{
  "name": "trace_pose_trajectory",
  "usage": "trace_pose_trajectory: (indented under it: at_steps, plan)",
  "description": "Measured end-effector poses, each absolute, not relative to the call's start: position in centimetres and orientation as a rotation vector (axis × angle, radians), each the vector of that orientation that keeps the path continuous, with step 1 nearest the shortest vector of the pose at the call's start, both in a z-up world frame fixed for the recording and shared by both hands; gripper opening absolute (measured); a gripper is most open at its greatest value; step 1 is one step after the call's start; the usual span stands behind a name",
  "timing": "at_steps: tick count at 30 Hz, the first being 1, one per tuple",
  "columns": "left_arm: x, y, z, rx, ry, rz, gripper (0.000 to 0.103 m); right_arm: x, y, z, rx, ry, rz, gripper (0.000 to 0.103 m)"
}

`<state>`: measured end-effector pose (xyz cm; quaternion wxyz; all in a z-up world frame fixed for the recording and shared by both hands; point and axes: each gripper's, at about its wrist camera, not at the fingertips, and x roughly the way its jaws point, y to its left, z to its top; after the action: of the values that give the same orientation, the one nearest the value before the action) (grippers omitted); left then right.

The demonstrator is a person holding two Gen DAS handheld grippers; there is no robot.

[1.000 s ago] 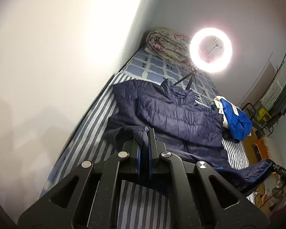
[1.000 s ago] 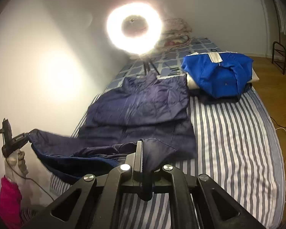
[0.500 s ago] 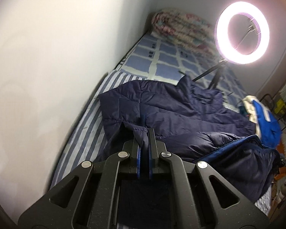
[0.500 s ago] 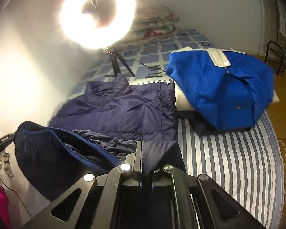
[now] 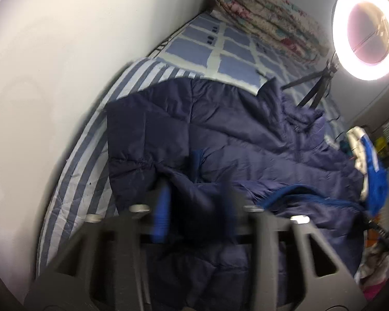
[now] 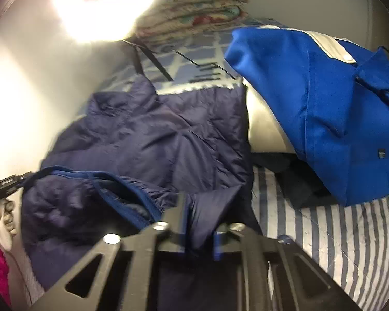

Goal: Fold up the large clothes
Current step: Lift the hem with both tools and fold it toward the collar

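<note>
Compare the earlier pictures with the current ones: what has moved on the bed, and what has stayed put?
Both grippers carried the hem of the dark navy quilted puffer jacket up over its body, toward the collar. The left gripper and right gripper, shut before, now have their jaws parted with fabric still between them. The bright blue folded garment, glowing ring light and rolled floral quilt stayed put.
</note>
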<state>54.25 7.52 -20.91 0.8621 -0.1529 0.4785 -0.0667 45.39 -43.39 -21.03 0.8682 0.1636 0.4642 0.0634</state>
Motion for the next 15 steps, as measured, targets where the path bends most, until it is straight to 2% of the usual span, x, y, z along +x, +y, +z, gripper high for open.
trace_pose_trajectory:
  at_steps: [1, 3, 4, 5, 9, 15]
  plan:
    - [54.0, 8.0, -20.0, -0.332, 0.975, -0.151, 0.058, 45.1, -43.7, -20.7, 0.352, 0.960, 0.146, 0.031]
    - [53.5, 9.0, -18.1, -0.329, 0.914, -0.177, 0.061, 44.2, -44.6, -19.8, 0.364, 0.924, 0.162, 0.054]
    - [53.4, 9.4, -17.6, -0.324, 0.899, -0.185, 0.061, 43.5, -45.3, -19.2, 0.364, 0.888, 0.152, 0.071]
    - [53.2, 9.9, -17.2, -0.307, 0.885, -0.193, 0.061, 42.9, -45.7, -18.7, 0.366, 0.857, 0.143, 0.076]
    - [53.1, 10.3, -18.1, -0.139, 0.899, -0.169, 0.061, 41.0, -48.1, -18.6, 0.359, 0.823, 0.118, 0.077]
    - [54.7, 9.3, -22.7, -0.120, 1.047, -0.221, 0.061, 40.9, -48.5, -21.9, 0.347, 0.904, 0.108, 0.075]
